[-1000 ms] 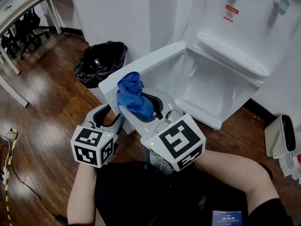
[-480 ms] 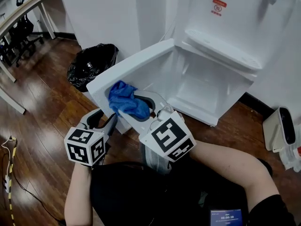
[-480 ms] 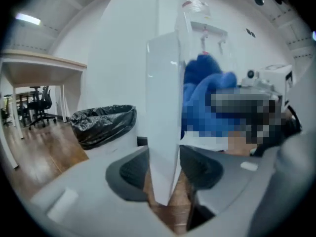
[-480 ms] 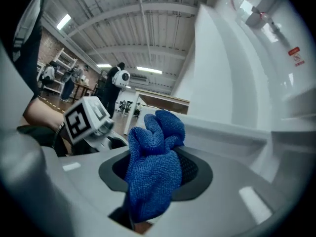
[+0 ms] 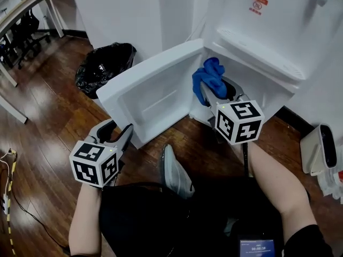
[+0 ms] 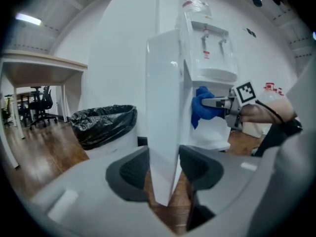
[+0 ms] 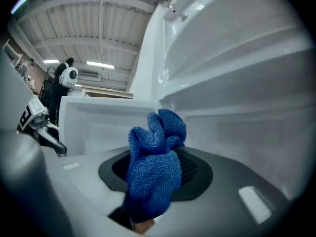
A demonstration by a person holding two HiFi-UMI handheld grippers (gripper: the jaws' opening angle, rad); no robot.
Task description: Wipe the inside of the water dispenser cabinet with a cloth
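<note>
**Cloth held at the cabinet mouth**

Wood floor (image 5: pixel 48 106) underfoot. Nearest, the left gripper (image 5: pixel 116 128) pinches the edge of the door (image 5: pixel 150 90). Beyond it, the right gripper (image 5: pixel 218 87) is clamped on the cloth (image 5: pixel 210 75) at the cabinet (image 5: pixel 257 84) mouth. It looks soft, light and floppy, best held bunched. Cabinet looks bare; bin (image 5: pixel 104 66) contents hidden.

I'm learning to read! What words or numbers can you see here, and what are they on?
Red sticker on the water dispenser: a crossed-out circle sign with words, too small to read.
Small screen at the bottom edge: some digits, too blurred to read.
Nothing else here has readable words.
</note>
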